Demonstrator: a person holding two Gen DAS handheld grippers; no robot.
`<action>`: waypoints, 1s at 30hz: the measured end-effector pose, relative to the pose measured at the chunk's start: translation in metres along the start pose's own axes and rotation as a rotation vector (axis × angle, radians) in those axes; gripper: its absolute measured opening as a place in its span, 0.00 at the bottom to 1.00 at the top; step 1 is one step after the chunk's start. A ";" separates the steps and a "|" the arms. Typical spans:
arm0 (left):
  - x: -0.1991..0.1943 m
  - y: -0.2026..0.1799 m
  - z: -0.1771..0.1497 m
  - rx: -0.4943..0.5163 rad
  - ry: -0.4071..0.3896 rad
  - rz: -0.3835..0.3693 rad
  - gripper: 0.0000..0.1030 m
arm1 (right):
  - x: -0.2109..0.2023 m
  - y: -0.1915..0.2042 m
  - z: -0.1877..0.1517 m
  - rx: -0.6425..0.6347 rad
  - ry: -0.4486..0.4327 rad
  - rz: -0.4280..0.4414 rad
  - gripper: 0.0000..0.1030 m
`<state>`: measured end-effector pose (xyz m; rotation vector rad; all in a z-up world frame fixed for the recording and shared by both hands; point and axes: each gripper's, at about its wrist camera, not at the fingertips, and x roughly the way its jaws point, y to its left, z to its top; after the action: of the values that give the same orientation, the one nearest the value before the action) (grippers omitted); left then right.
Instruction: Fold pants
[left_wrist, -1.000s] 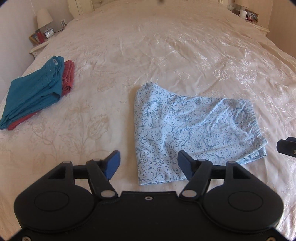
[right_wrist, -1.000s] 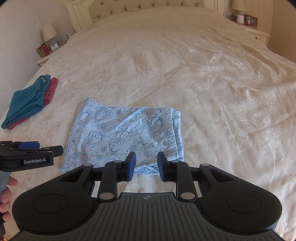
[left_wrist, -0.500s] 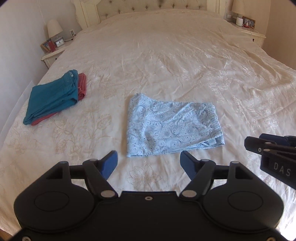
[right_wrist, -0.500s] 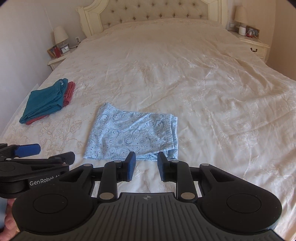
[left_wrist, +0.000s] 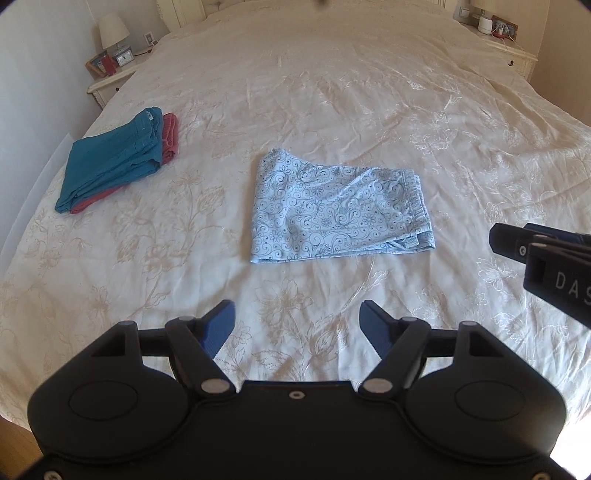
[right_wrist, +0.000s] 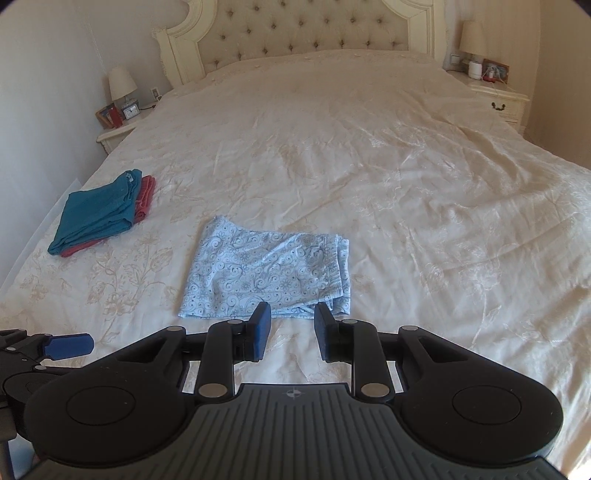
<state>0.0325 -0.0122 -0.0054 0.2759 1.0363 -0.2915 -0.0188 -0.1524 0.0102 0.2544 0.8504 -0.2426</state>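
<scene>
The light blue patterned pants lie folded flat on the cream bedspread, also seen in the right wrist view. My left gripper is open and empty, held back from the pants' near edge. My right gripper is open with a narrower gap and empty, just short of the pants' near right corner. The right gripper shows at the right edge of the left wrist view. The left gripper shows at the lower left of the right wrist view.
A folded teal garment lies on a red one at the bed's left side. Nightstands with lamps stand at the left and right of the tufted headboard. The bed's near edge is close below the grippers.
Both grippers have pulled back and risen away from the folded pants, which now look smaller and farther. Jaw gaps are unchanged. The pants have not moved.
</scene>
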 end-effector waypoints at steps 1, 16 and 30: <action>0.000 0.000 0.000 -0.003 0.002 -0.001 0.74 | 0.000 0.001 0.000 -0.002 0.001 0.000 0.25; -0.001 -0.001 0.004 -0.006 -0.004 -0.008 0.74 | 0.002 0.000 0.000 0.007 0.050 -0.043 0.25; -0.001 -0.011 0.007 0.014 -0.007 0.005 0.74 | 0.005 -0.005 0.000 -0.002 0.076 -0.078 0.25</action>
<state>0.0331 -0.0247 -0.0022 0.2905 1.0271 -0.2949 -0.0170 -0.1581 0.0055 0.2299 0.9368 -0.3066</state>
